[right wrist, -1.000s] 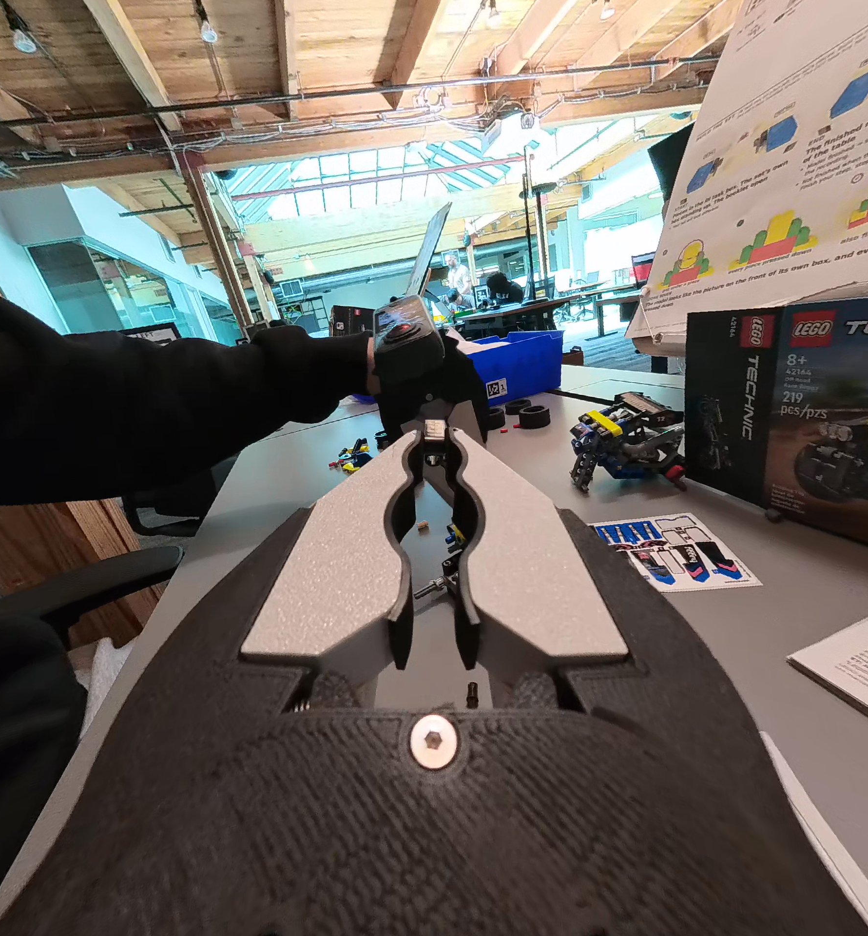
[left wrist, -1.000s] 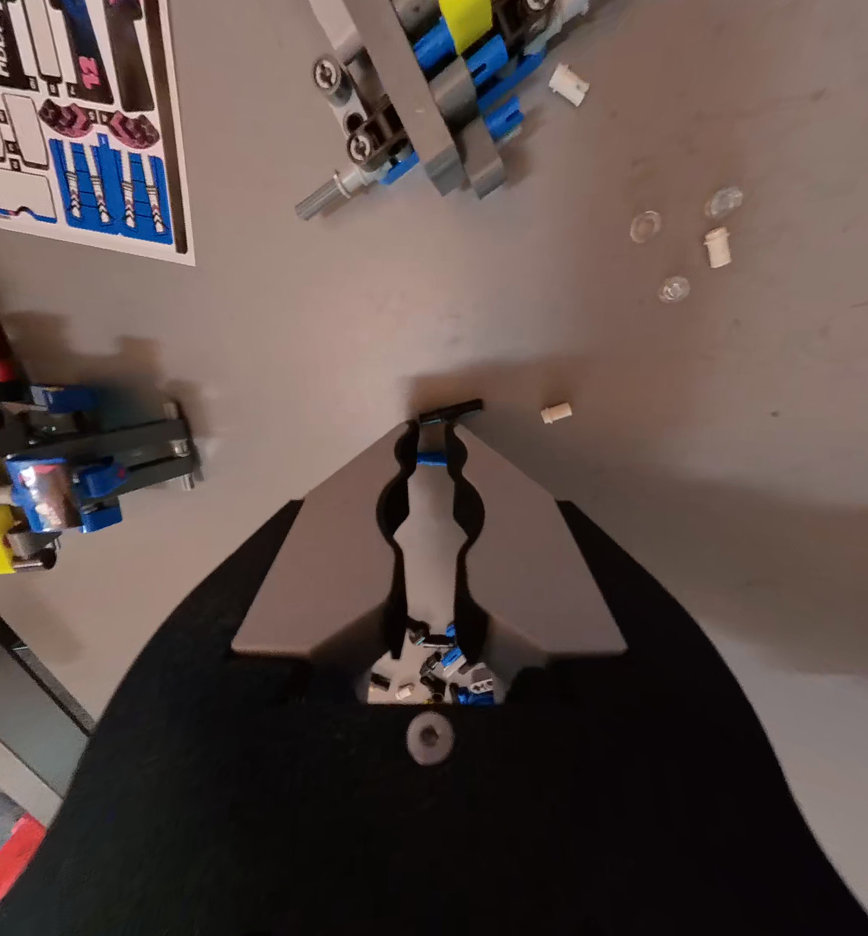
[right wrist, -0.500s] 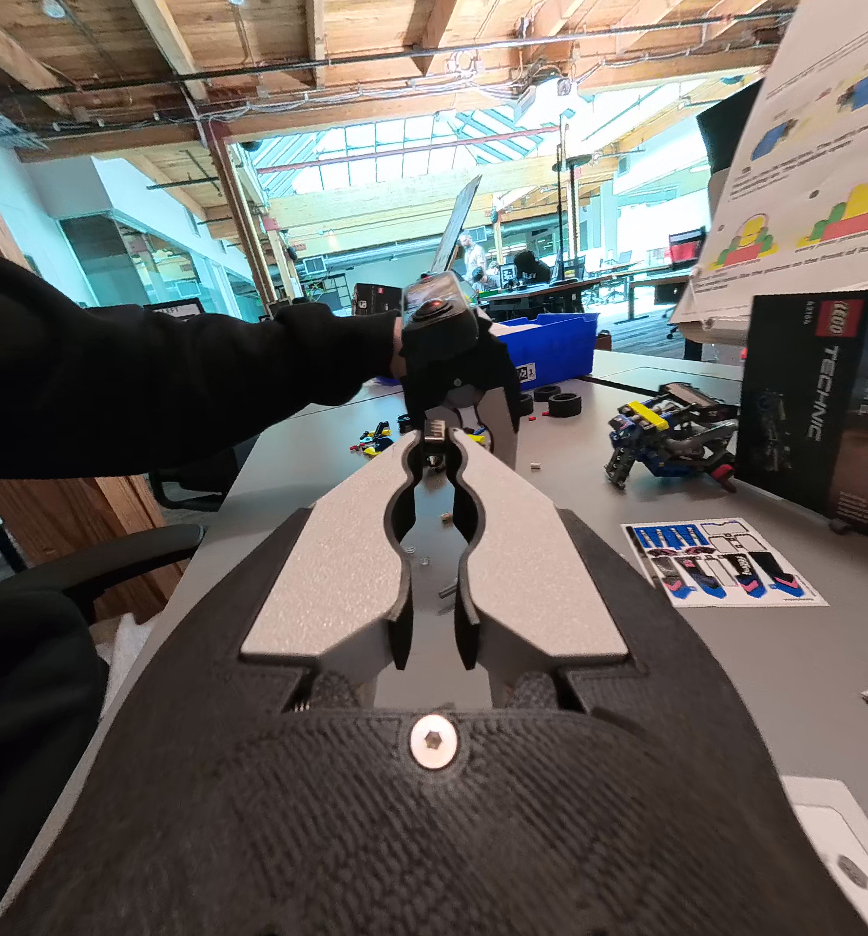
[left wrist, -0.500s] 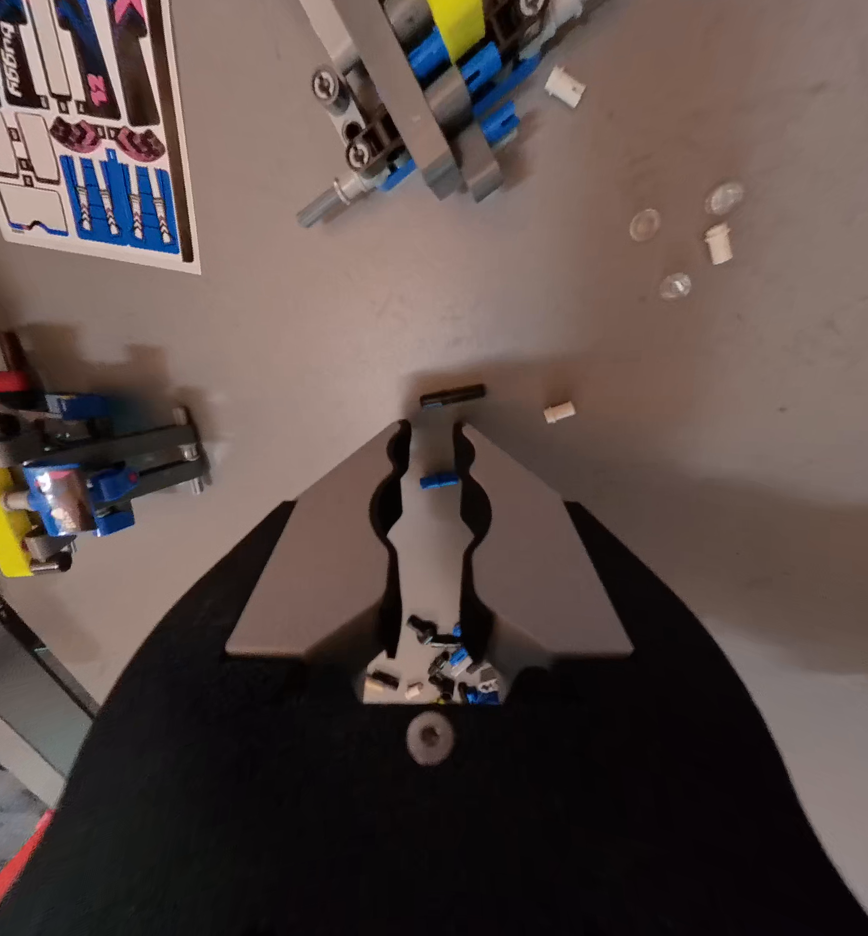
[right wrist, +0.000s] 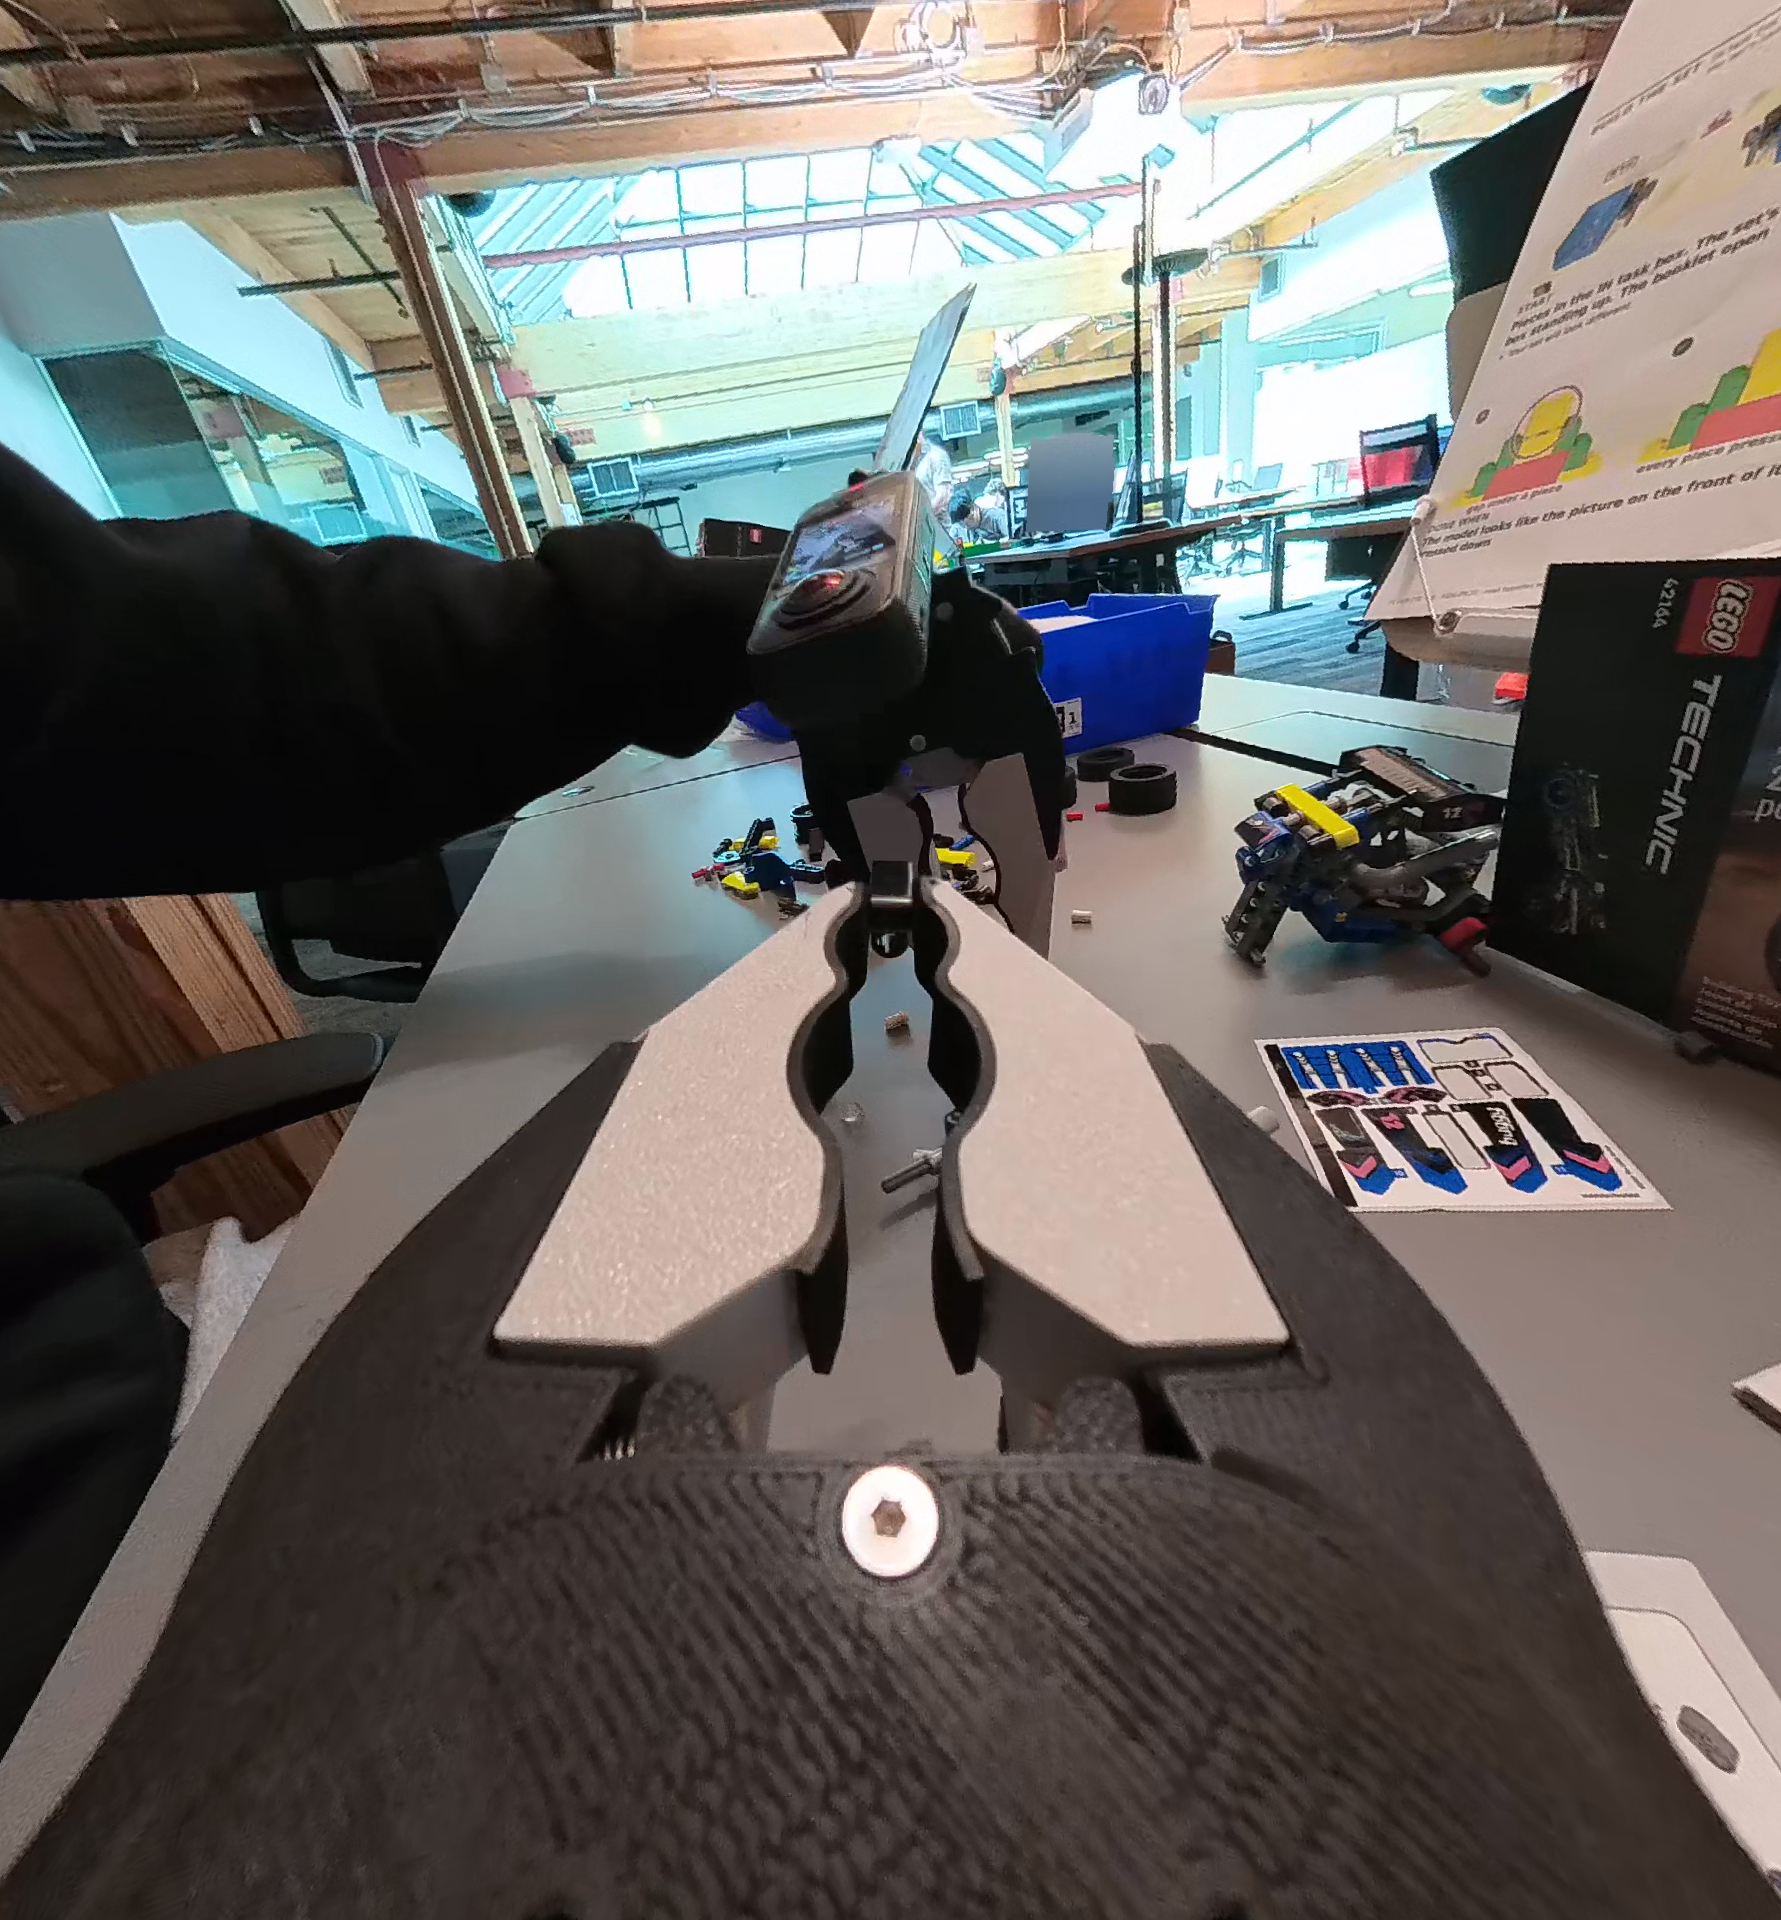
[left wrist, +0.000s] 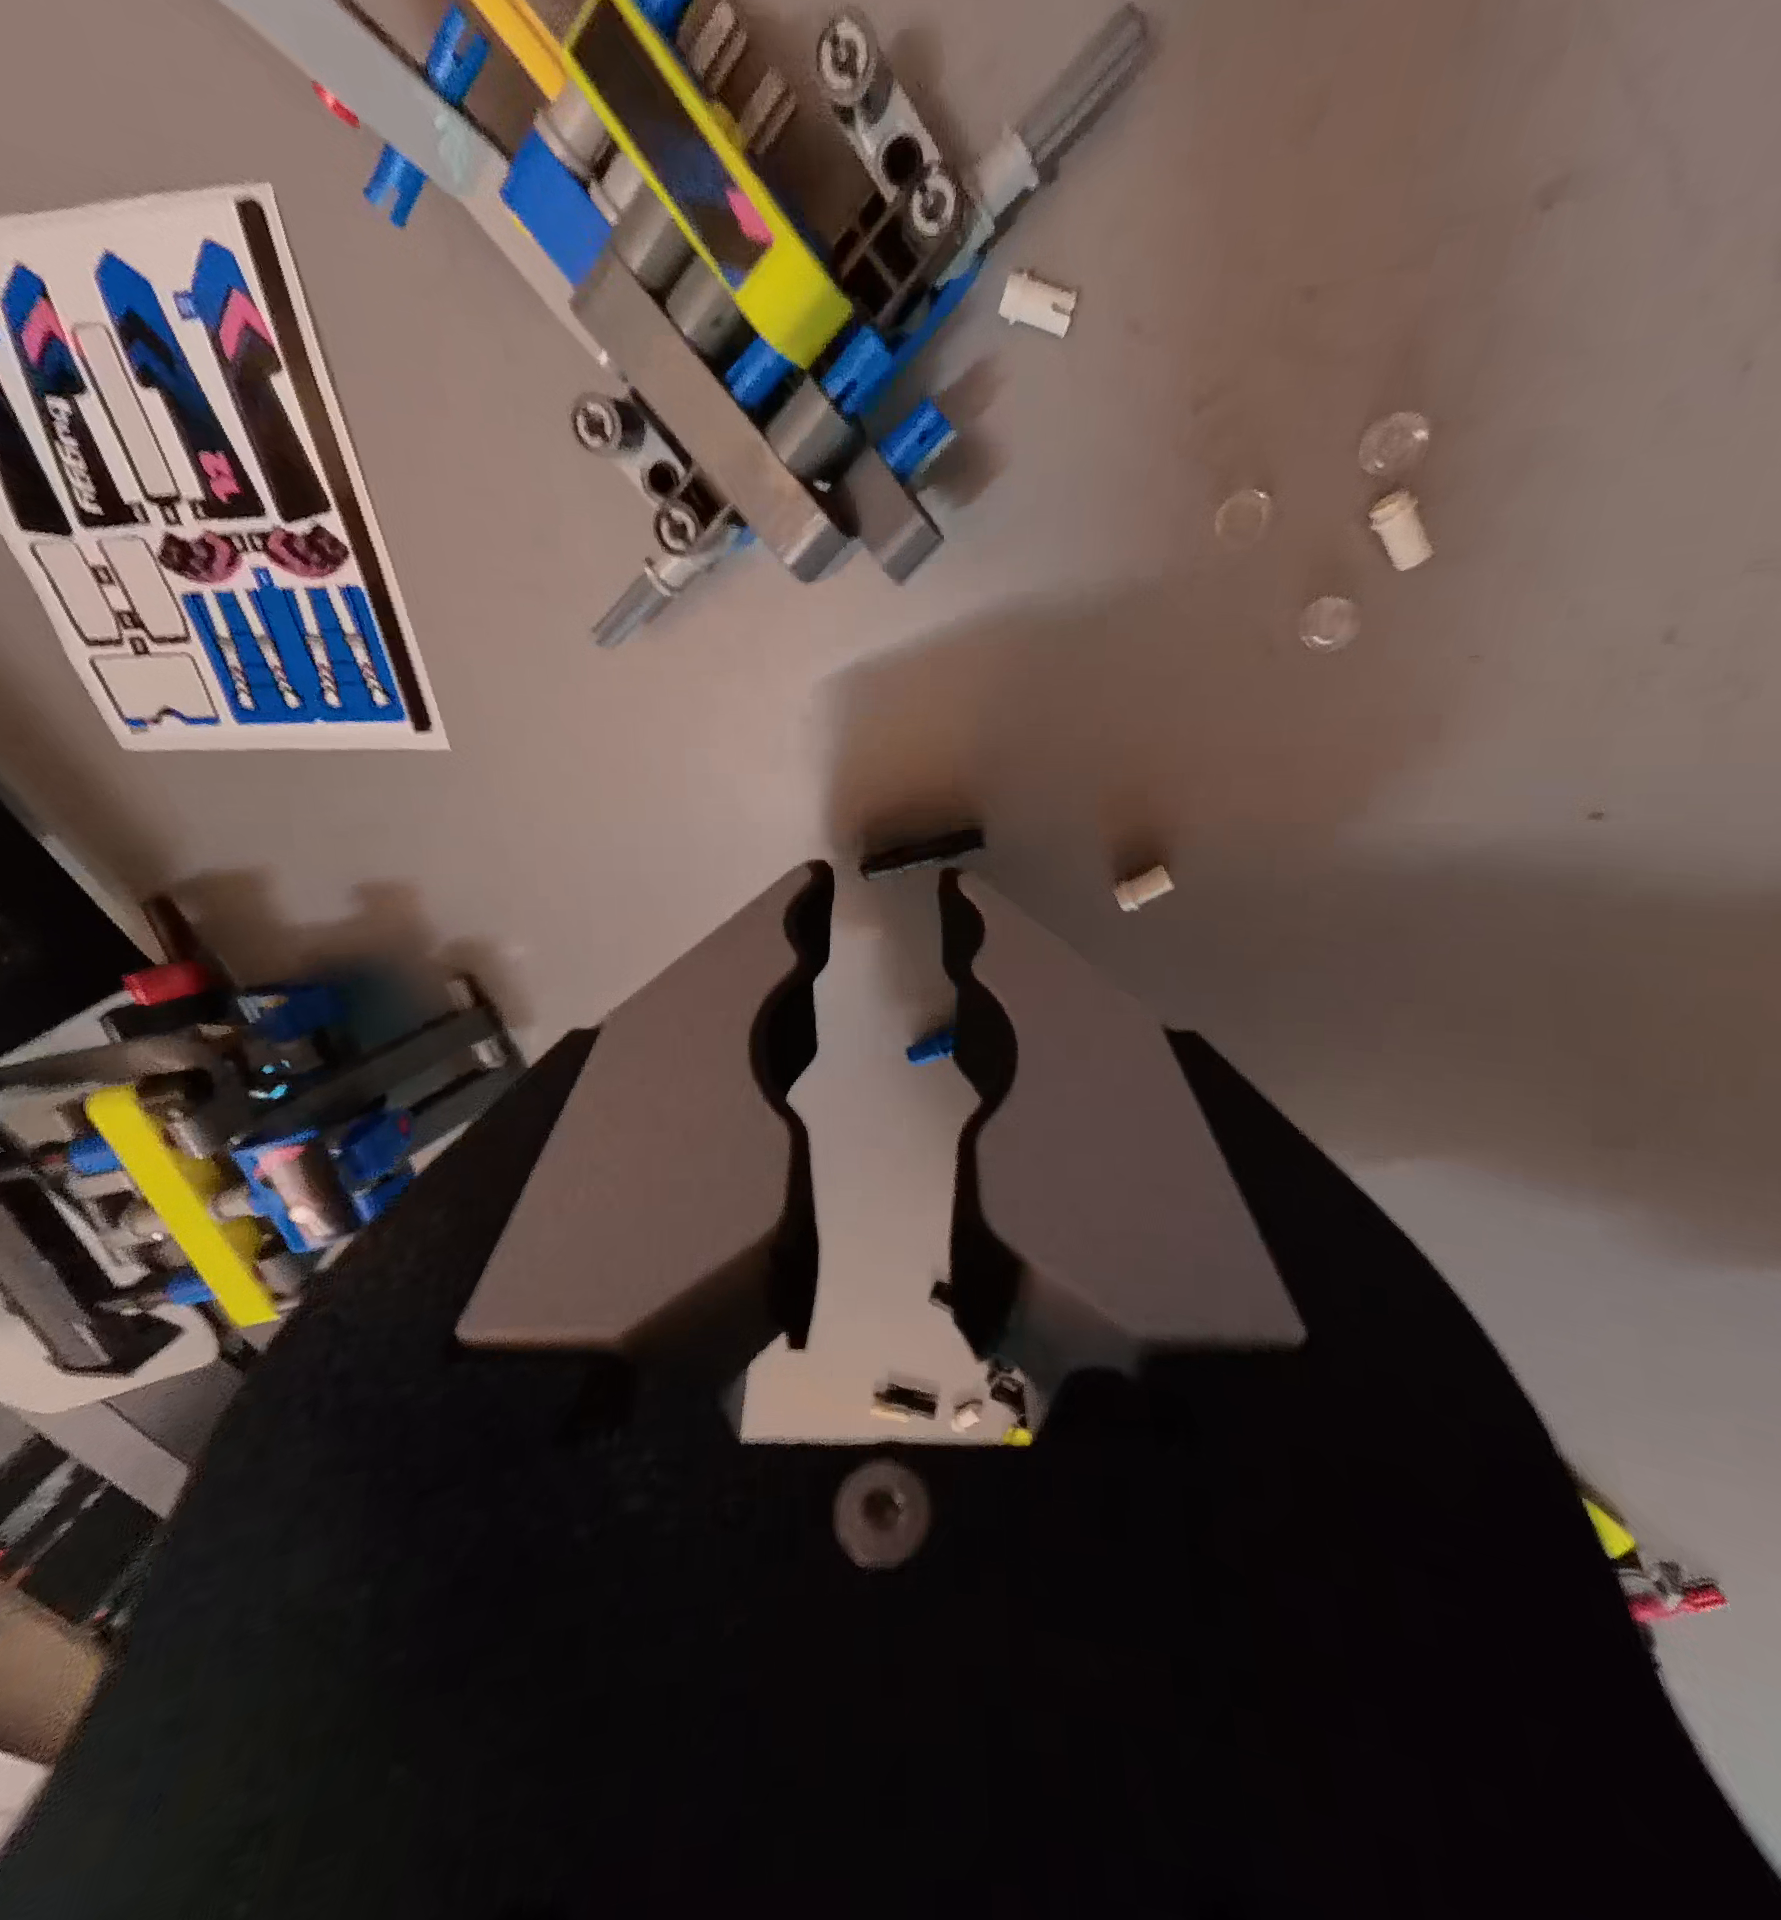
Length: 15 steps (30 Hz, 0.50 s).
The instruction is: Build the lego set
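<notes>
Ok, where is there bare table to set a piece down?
Bare table right of the white peg, below the clear studs. Also between sticker sheet and black pin. Crowded around the chassis up top.

Grey table (left wrist: 1488, 987), scattered Lego pieces (left wrist: 1140, 888)

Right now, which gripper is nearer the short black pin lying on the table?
Left. The left gripper hangs open right over the black pin, tips almost at it. The right gripper is held off nearer the person, shut on a small black piece.
</notes>
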Motion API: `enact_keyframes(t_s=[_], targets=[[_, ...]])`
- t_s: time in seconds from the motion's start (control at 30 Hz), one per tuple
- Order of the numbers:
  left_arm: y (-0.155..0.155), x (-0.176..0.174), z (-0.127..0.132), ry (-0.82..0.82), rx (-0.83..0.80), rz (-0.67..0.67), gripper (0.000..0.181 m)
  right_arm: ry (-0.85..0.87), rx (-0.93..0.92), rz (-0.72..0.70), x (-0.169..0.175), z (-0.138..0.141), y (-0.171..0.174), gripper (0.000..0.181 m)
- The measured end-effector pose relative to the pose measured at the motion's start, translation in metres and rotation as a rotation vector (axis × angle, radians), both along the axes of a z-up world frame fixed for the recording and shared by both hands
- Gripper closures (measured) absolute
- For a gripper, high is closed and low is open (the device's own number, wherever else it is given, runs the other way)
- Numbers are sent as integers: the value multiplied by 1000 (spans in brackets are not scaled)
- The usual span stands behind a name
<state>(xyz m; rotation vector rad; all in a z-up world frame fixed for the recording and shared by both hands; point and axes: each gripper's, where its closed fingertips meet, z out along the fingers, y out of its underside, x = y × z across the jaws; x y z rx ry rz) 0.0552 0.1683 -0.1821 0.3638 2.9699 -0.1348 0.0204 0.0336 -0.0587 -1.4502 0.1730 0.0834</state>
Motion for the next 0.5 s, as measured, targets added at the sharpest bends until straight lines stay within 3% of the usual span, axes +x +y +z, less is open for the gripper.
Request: enact_keyframes(t_s=[0.3, 0.5], targets=[[5, -6, -6, 73, 176, -101, 174, -1, -7, 3, -1, -1, 1, 175], [2, -5, -7, 176, 12, 104, 179, -1, -3, 6, -1, 0, 1, 175]])
